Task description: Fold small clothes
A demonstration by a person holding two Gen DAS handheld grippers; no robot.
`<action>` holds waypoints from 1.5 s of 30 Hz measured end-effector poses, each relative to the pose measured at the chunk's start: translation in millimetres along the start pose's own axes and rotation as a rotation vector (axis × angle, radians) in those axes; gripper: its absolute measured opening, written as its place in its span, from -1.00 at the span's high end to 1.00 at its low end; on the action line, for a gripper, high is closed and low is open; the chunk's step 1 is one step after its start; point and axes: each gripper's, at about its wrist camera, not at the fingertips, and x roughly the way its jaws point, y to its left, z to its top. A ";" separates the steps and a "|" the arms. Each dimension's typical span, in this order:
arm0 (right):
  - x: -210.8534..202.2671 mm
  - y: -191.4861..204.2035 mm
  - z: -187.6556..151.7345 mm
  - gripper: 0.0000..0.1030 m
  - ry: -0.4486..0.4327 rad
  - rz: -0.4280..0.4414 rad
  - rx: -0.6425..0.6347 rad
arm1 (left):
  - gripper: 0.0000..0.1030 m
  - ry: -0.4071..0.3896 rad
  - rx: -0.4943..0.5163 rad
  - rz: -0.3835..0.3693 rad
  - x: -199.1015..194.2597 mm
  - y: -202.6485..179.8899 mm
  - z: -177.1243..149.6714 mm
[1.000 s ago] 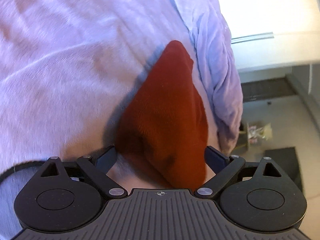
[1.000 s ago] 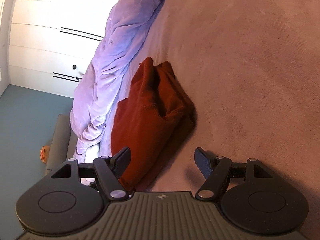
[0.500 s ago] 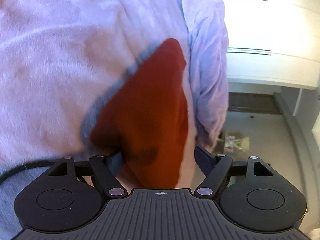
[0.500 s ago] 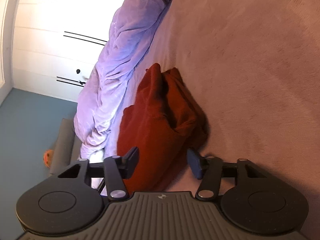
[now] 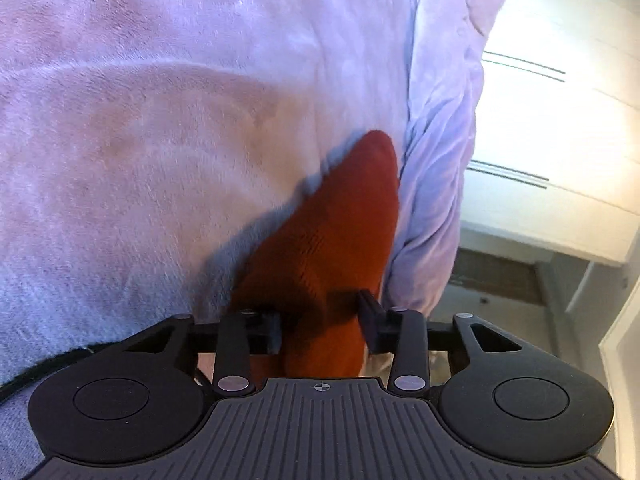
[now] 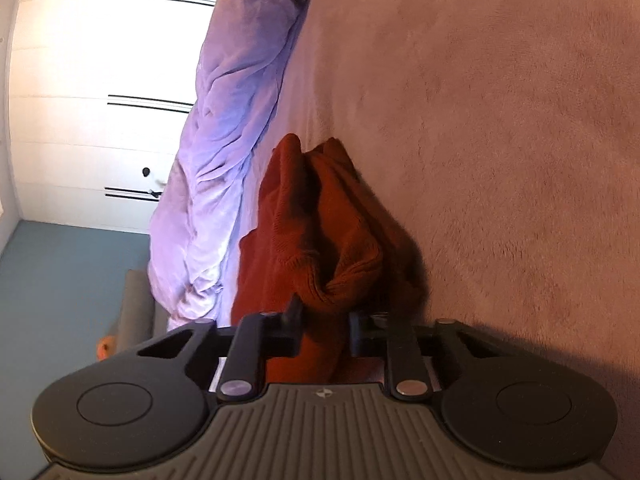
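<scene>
Left wrist view: the left hand-held gripper (image 5: 320,330) has its jaws closing around the near end of a rust-red knitted garment (image 5: 332,240), with the fabric between the pads and both pads already meeting it. The garment lies on a pale plush blanket (image 5: 160,140) covering the bed, close beside a rumpled lilac duvet (image 5: 436,160) at the bed's edge. Right wrist view: the right hand-held gripper (image 6: 326,330) has its jaws closing on a bunched fold of the same garment (image 6: 320,216); the knit puckers between the pads, which suggests a pinch already taking hold. White panelled cupboard doors (image 6: 100,100) and a blue-grey floor (image 6: 60,280) lie beyond the bed.

The step in hand appears to be securing two near corners before lifting and folding. To do it well, each hand-held gripper should catch only the garment's layers, not the blanket pile beneath, and both pinches should be firm before any lift, so the edge rises evenly and the fold lands square.
</scene>
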 end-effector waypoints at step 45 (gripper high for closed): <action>11.1 46.7 -16.5 0.79 -0.013 -0.280 -0.503 | 0.38 -0.013 0.100 0.115 -19.8 -2.4 2.0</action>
